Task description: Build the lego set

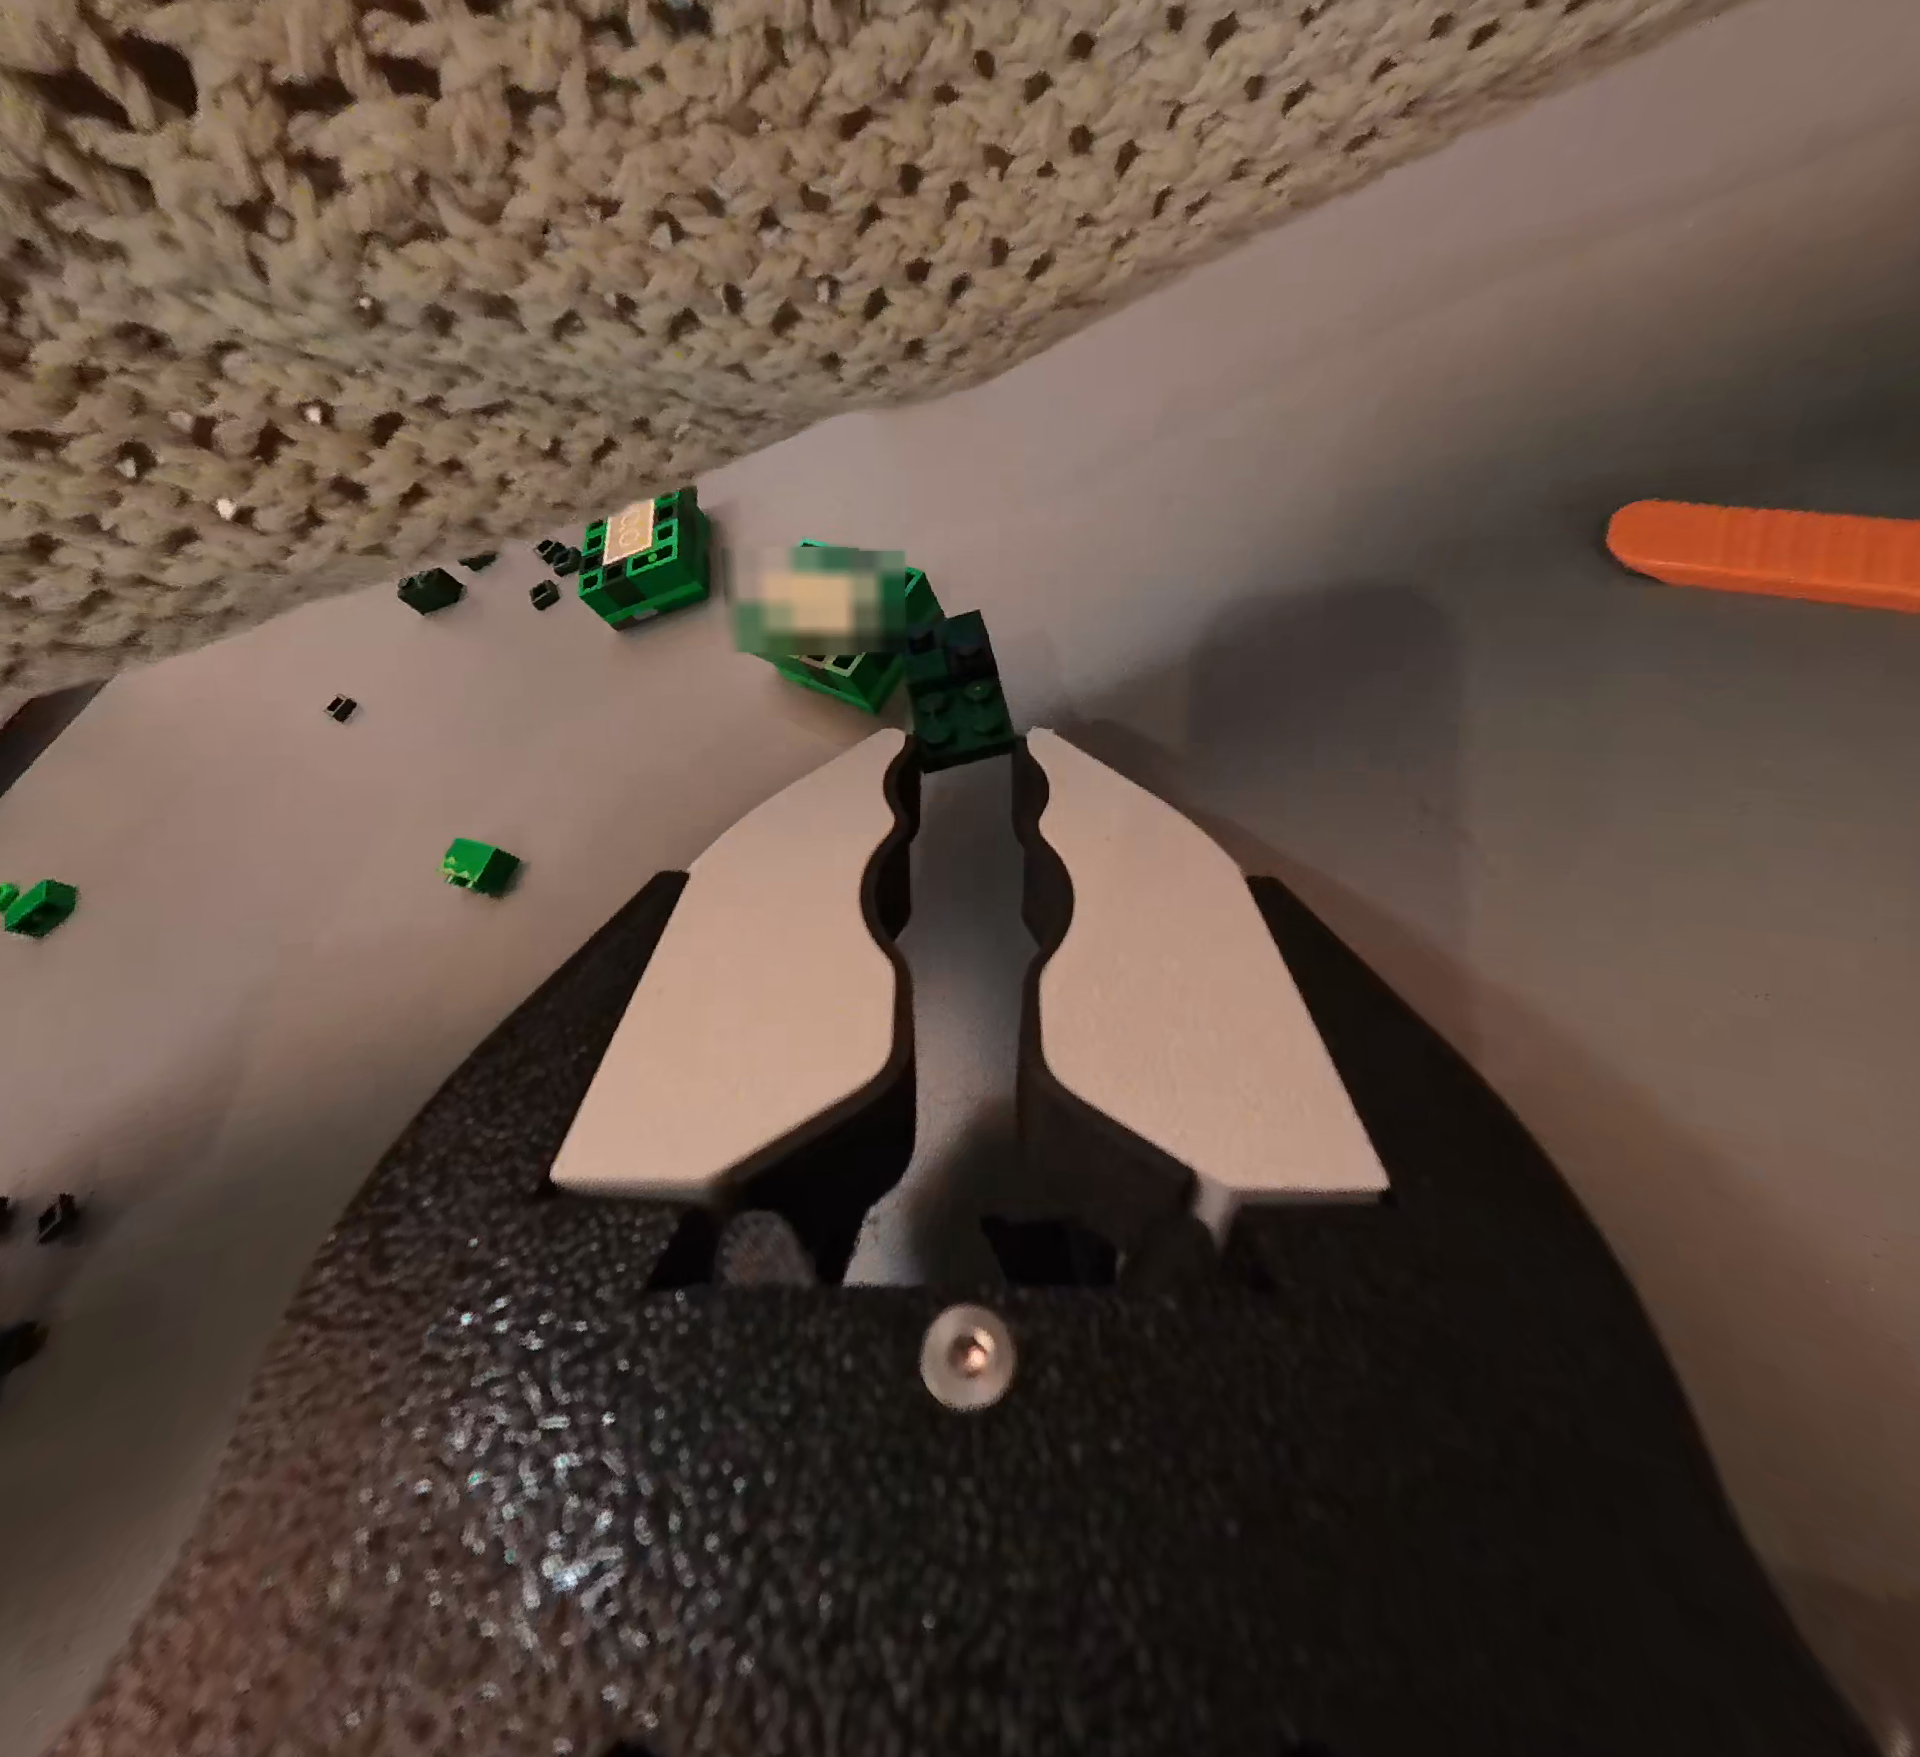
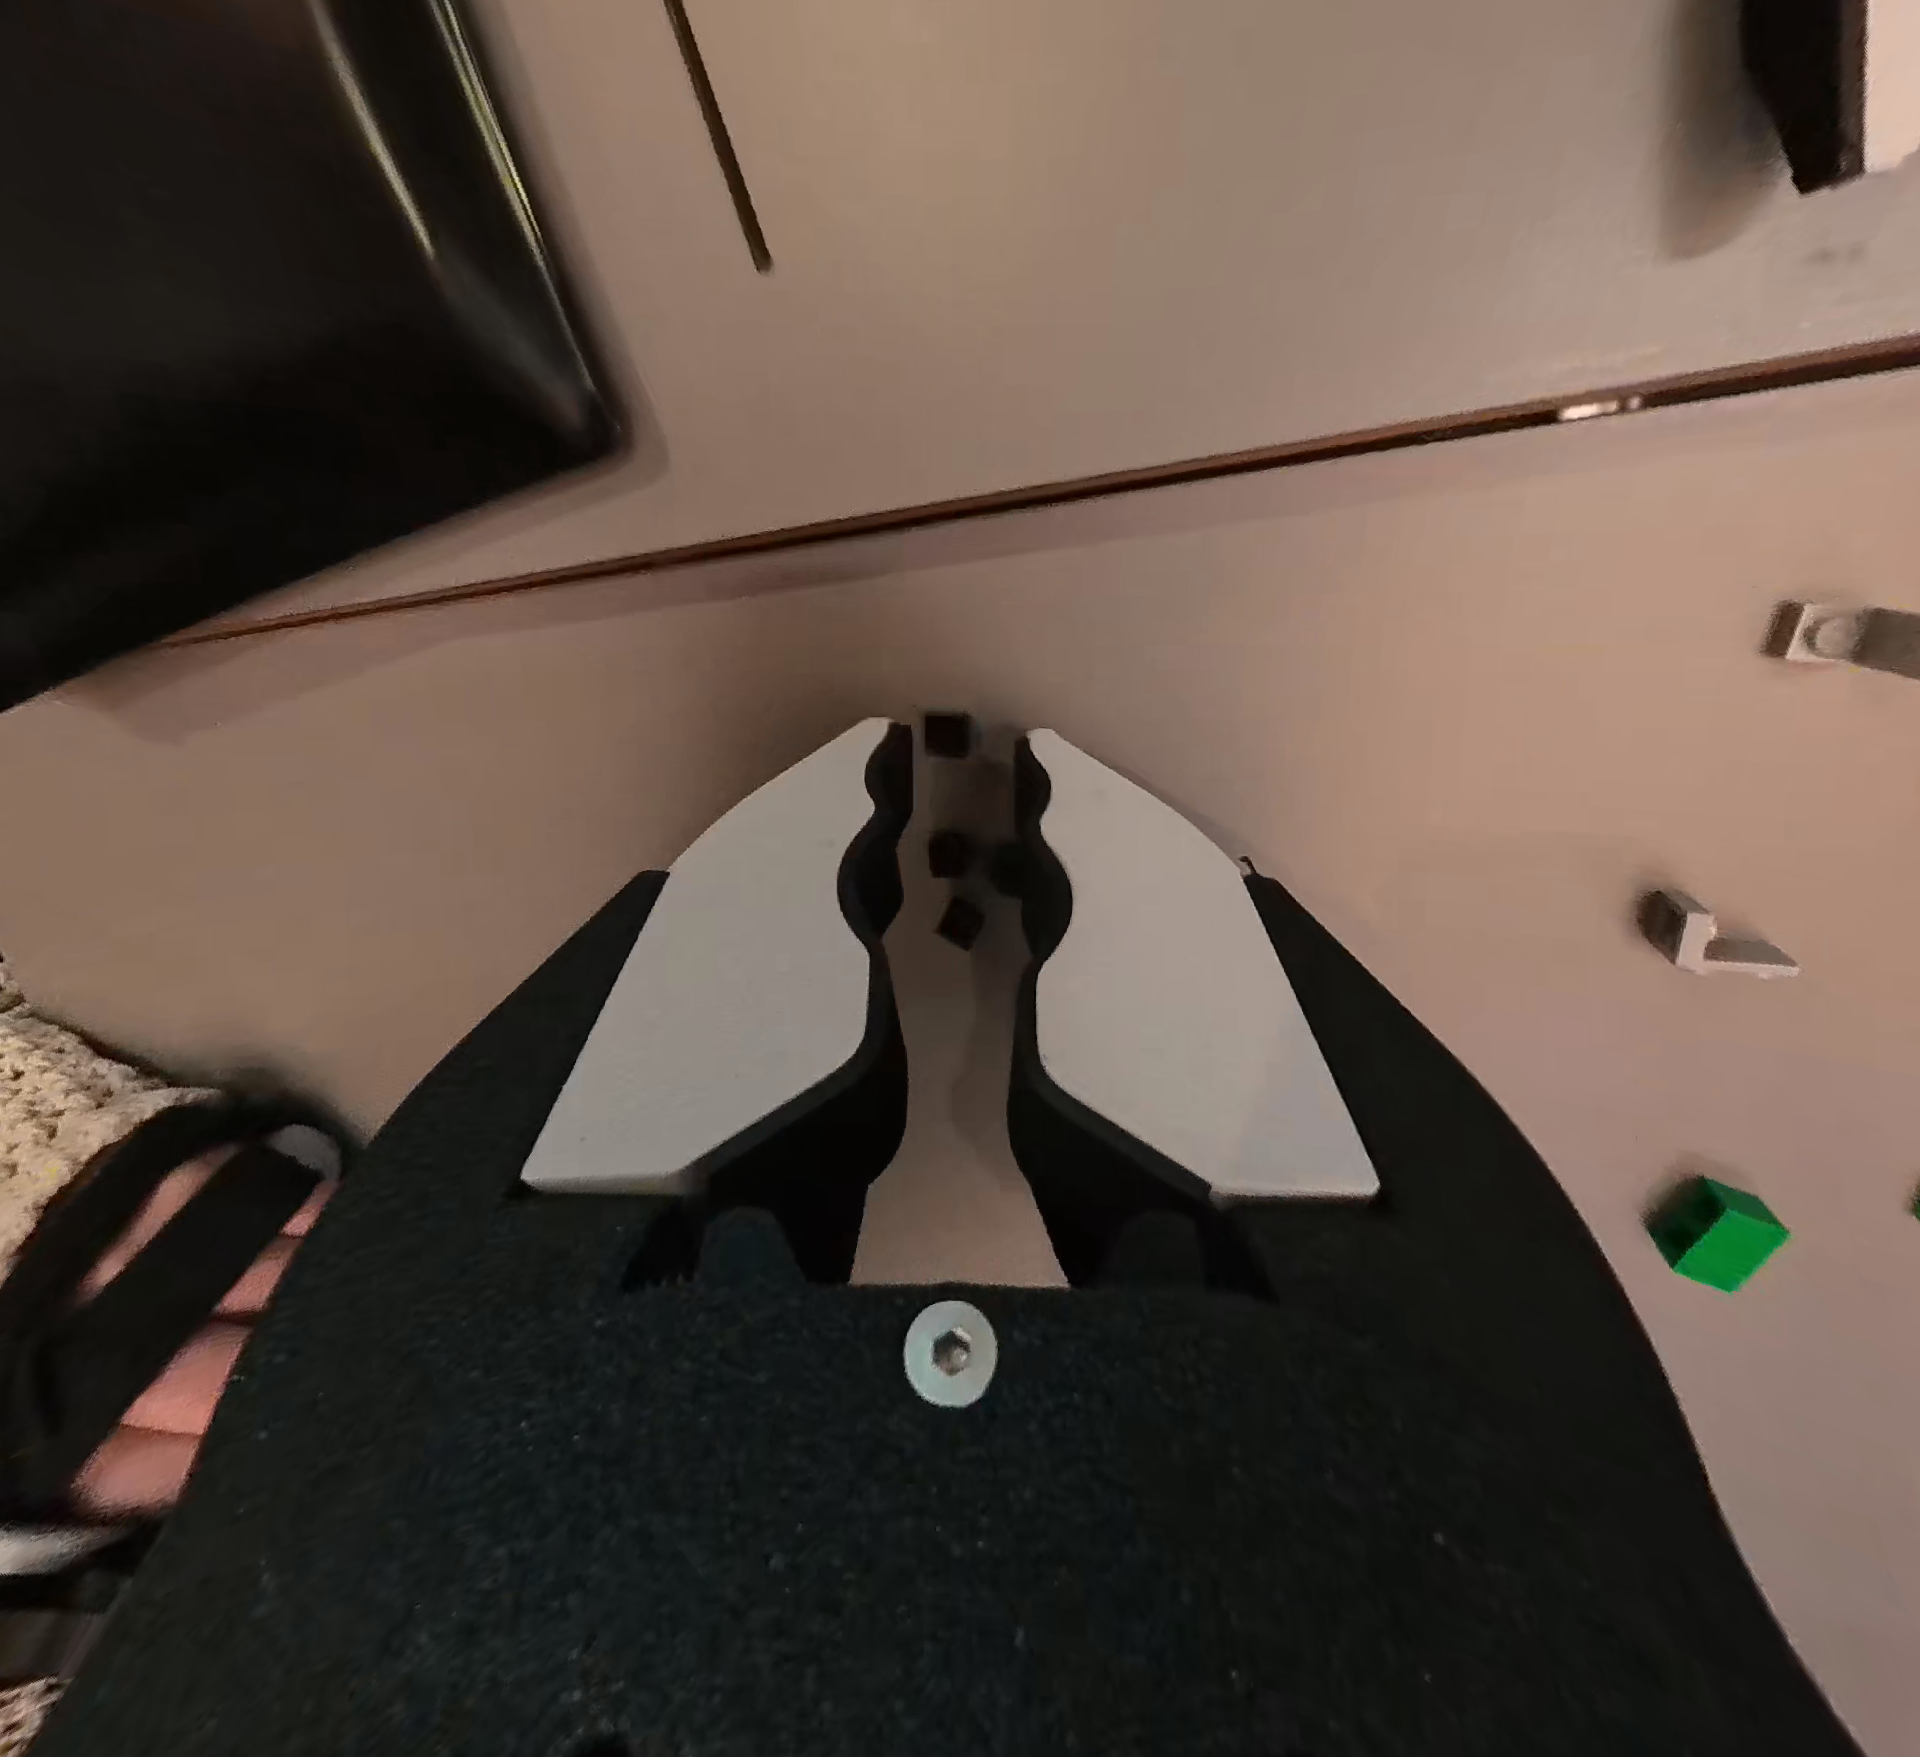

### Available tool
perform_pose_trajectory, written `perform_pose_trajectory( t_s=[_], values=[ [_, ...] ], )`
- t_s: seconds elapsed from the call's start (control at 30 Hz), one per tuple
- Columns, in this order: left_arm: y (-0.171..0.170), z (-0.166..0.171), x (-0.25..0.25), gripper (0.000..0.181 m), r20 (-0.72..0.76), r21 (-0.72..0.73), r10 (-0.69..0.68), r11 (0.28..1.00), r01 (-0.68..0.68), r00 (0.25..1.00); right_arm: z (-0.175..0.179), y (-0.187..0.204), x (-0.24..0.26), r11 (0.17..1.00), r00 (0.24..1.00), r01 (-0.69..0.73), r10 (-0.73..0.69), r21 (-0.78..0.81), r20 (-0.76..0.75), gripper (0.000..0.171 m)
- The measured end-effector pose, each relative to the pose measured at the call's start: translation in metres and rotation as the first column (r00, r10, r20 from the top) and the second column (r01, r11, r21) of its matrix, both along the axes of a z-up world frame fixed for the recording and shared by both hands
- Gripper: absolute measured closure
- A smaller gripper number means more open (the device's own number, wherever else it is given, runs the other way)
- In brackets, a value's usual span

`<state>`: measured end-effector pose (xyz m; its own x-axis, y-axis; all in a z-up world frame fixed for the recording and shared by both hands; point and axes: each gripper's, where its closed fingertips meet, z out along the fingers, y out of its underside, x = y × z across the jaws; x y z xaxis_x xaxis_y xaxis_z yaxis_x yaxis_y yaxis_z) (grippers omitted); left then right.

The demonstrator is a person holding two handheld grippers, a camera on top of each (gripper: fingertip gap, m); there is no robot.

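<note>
A dark green stud plate (image 1: pixel 961 699) is gripped at its near end between the tips of the left gripper (image 1: pixel 964 743). The plate juts forward from the tips, and its far end is joined to a bright green brick block (image 1: pixel 854 668), partly hidden by a mosaic patch. A second green block (image 1: pixel 644 559) with a tan top piece is seen ahead and to the left of the tips, on the pale table (image 1: pixel 1351 772). Small dark pieces (image 1: pixel 431 590) are scattered just left of that block, and loose green bricks (image 1: pixel 480 866) lie farther left, nearer the gripper body. An orange tool (image 1: pixel 1766 554) is seen far to the right. A cream knitted sleeve (image 1: pixel 623 149) fills the upper part of the left wrist view.

The right gripper (image 2: pixel 964 739) is held over the table (image 2: pixel 1351 772) with a gap between its fingers, and nothing is grasped. Four tiny black pieces (image 2: pixel 948 733) are seen on the table within that gap, one at the tips and three nearer the body. To the right lie two grey pieces (image 2: pixel 1704 944) and a green brick (image 2: pixel 1714 1234). A black tray (image 2: pixel 260 201) is seen ahead and left, beyond a seam in the table.
</note>
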<state>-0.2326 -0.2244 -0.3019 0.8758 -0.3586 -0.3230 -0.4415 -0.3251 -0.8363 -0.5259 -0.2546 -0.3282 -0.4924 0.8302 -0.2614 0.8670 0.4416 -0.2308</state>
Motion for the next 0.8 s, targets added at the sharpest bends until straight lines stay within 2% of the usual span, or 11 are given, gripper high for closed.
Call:
perform_pose_trajectory(
  t_s=[0.23,0.3,0.47,0.67,0.8],
  values=[
    [0.001,0.0,-0.001,0.165,-0.007,-0.006,-0.003,1.0,0.003,1.0,-0.005,-0.001,-0.001,0.999,1.0,-0.017,0.016,0.043,0.015,0.153],
    [0.0,-0.002,0.0,0.165,-0.01,-0.011,-0.004,1.0,0.004,1.0,-0.005,-0.004,-0.002,0.999,1.0,-0.021,0.021,0.024,0.006,0.168],
    [0.0,-0.004,0.001,0.165,-0.023,-0.02,-0.007,1.0,0.006,1.0,0.008,-0.001,0.004,0.998,0.992,-0.056,0.054,-0.011,-0.112,0.171],
    [-0.001,-0.001,-0.002,0.165,-0.01,-0.007,-0.001,1.0,0.001,1.0,0.051,0.017,0.055,0.979,0.955,-0.129,0.08,-0.156,-0.286,0.171],
    [0.0,-0.006,-0.004,0.165,-0.039,-0.034,0.015,0.999,-0.017,0.999,0.05,0.037,0.067,0.984,0.926,-0.152,0.11,-0.089,-0.361,0.166]
  ],
)
